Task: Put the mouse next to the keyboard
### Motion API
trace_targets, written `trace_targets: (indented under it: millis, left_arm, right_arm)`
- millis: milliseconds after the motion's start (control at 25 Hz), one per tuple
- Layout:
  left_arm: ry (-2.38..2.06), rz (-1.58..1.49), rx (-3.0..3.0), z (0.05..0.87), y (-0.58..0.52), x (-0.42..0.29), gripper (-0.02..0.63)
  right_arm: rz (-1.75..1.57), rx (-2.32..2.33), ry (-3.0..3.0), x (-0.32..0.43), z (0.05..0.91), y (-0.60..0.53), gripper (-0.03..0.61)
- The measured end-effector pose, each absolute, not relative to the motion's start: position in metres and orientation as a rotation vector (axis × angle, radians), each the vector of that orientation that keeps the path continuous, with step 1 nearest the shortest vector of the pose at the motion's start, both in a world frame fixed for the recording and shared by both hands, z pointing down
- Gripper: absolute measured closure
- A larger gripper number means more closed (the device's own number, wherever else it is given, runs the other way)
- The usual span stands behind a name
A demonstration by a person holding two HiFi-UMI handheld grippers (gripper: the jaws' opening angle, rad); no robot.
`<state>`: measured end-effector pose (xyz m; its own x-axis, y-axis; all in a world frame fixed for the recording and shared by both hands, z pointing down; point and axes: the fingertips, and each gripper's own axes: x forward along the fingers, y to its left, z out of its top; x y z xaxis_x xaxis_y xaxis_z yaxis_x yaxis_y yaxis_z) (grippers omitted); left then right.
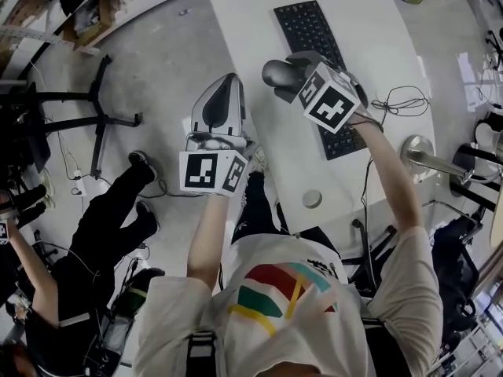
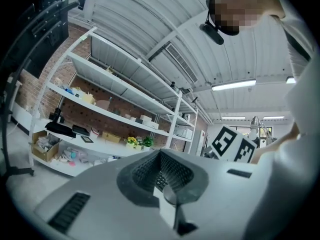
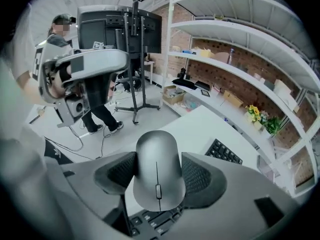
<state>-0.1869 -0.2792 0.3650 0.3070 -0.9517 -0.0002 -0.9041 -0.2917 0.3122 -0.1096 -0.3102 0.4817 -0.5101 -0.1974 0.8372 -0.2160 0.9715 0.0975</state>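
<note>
Dark ribbed pads of the right claw (image 3: 158, 181) press on both flanks of a rounded grey computer mouse (image 3: 156, 156). The mouse's scroll wheel is at the end nearest the camera. The claw is parted just to the mouse's width and holds it clear of the surface.

Keys of a slim black keyboard (image 1: 314, 65) show directly beneath the mouse in the right gripper view. In the head view the mouse hangs by the keyboard's left edge, about midway along it. The keyboard lies on a white tabletop surface (image 1: 251, 22). A small white round disc (image 1: 312, 199) sits close to the surface's near edge, and a thin black cable (image 1: 405, 100) is looped to the keyboard's right.

The left claw (image 1: 228, 83) hangs at the surface's left edge, apart from the mouse. Its two halves are drawn together with nothing between them.

A person in dark clothes (image 1: 118, 218) is on the grey floor (image 1: 157, 61) at the left. White metal shelving (image 3: 240, 49) runs along a brick wall beyond the surface.
</note>
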Motion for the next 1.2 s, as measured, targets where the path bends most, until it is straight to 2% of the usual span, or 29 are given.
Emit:
trace_targets:
  millis: [280, 680, 1200]
  left_arm:
    - [-1.67, -0.298, 2.352, 0.353, -0.218, -0.13, 0.581]
    - [-1.671, -0.211, 2.336, 0.356, -0.133, -0.06, 0.581]
    - [-1.652, -0.145, 2.347, 0.39, -0.094, -0.025, 0.581]
  right_arm:
    - [-0.077, 0.228, -2.083, -0.037, 0.459, -0.221, 0.28]
    - [-0.04, 0.199, -2.075, 0.068, 0.462, -0.122, 0.281]
    - [-0.106, -0.051, -1.901, 0.143, 0.549, -0.044, 0.284]
